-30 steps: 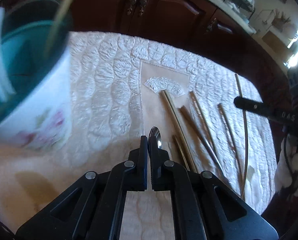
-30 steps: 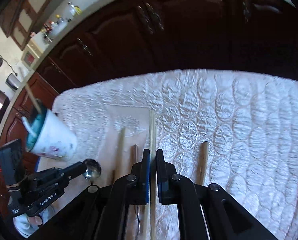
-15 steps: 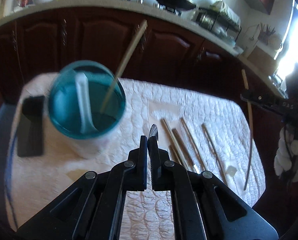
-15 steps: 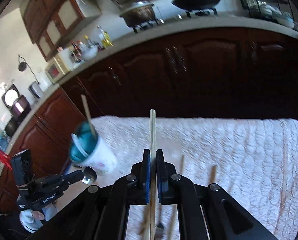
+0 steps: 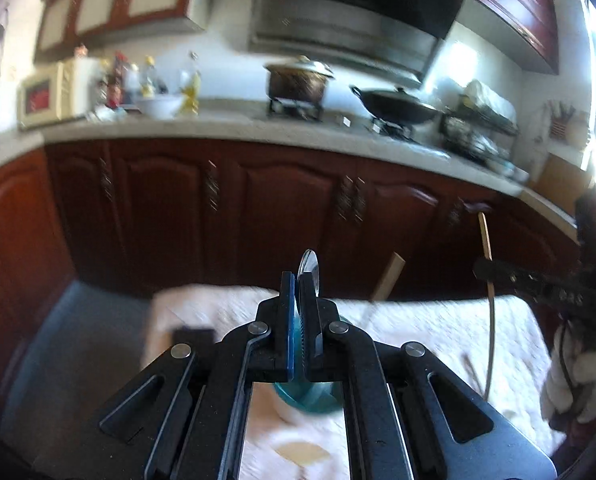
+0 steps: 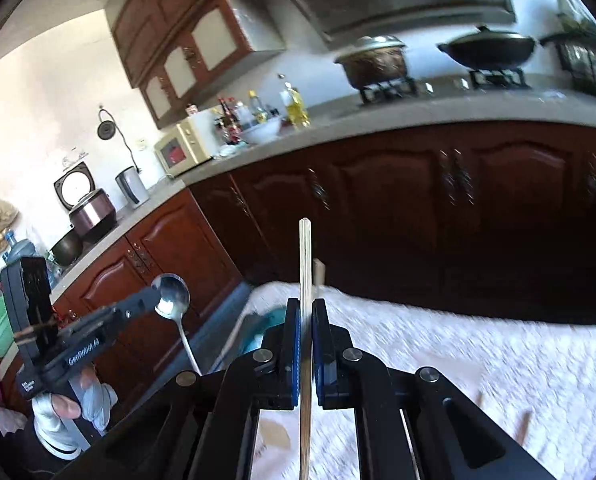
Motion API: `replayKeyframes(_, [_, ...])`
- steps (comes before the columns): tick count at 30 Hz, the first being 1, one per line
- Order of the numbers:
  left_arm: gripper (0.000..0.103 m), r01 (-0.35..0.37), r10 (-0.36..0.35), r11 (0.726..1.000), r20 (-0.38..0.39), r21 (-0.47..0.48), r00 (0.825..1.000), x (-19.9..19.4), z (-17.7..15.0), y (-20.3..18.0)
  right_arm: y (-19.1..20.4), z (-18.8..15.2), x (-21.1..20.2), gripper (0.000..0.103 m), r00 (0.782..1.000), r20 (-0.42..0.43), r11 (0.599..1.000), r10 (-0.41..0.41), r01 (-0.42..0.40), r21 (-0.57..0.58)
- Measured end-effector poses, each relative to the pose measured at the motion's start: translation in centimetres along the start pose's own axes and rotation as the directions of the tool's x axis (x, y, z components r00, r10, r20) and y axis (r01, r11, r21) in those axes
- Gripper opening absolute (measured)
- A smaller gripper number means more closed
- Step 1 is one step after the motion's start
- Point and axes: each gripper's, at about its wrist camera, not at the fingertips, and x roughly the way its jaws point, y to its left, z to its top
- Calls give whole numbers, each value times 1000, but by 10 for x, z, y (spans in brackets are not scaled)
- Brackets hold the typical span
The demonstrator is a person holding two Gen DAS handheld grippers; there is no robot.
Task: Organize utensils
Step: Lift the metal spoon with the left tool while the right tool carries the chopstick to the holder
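While both tools were raised toward the dark wooden cabinets (image 6: 477,200) and the counter (image 5: 226,128) above them, the quilted white cloth (image 6: 457,344) spread out below and ahead of the right gripper (image 6: 305,344). The teal-lined cup (image 5: 309,400) sat directly beneath the left gripper (image 5: 296,312), a chopstick (image 5: 385,280) leaning out of it to the right of the jaws. That left gripper was clamped on a metal spoon (image 6: 172,300), whose bowl stood just above the fingertips while its handle hung downward. The right gripper's jaws were closed narrowly on a pale chopstick (image 6: 305,280), held upright between them, its tip well above the fingers. A few loose chopsticks (image 6: 523,428) lay blurred on the cloth to its right.
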Motion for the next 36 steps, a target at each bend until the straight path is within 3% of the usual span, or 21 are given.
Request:
replayKeyframes(7, [1, -113, 110, 993, 69, 39, 991, 26, 10, 30, 39, 27, 47, 5, 998, 62, 996, -13, 19, -89])
replayKeyframes(15, [1, -156, 150, 982, 62, 108, 987, 62, -8, 23, 52, 40, 110, 5, 995, 91, 989, -35, 47, -143])
replayKeyframes(24, [1, -183, 174, 971, 69, 154, 982, 82, -28, 13, 52, 37, 150, 5, 984, 160, 969, -78, 112, -219])
replayKeyframes(30, [1, -187, 181, 967, 47, 171, 982, 90, -42, 5, 48, 22, 164, 5, 985, 142, 964, -95, 126, -232])
replayKeyframes(36, [1, -182, 180, 967, 29, 177, 983, 88, -52, -3, 42, 8, 141, 5, 988, 119, 964, -99, 125, -234])
